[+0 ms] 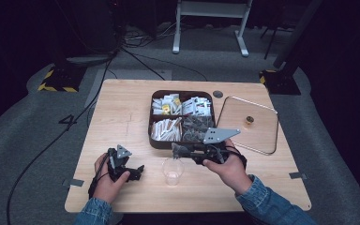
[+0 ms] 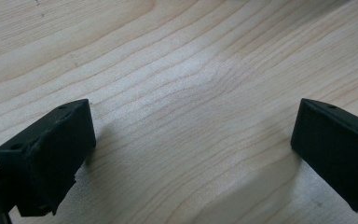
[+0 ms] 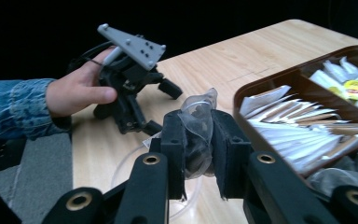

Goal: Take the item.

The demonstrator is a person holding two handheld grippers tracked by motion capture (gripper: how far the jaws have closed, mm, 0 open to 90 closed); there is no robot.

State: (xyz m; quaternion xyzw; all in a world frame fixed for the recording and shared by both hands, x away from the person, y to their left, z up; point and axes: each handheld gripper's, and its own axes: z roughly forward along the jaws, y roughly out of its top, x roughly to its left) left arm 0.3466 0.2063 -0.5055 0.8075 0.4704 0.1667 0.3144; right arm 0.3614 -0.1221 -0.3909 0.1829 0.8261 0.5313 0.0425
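My right gripper is shut on a small clear sachet with dark contents, pinched between its two black pads. It hovers just above a clear plastic cup, whose rim lies below the jaws, and close to the front edge of a dark brown compartment box. The box holds white packets, brown-and-white sticks and more clear sachets. My left gripper rests low over the bare wooden table at the front left, its jaws wide apart with nothing between them.
The box's clear square lid with a small gold knob lies right of the box. A dark round disc sits near the table's far edge. Cables run across the grey floor at the left.
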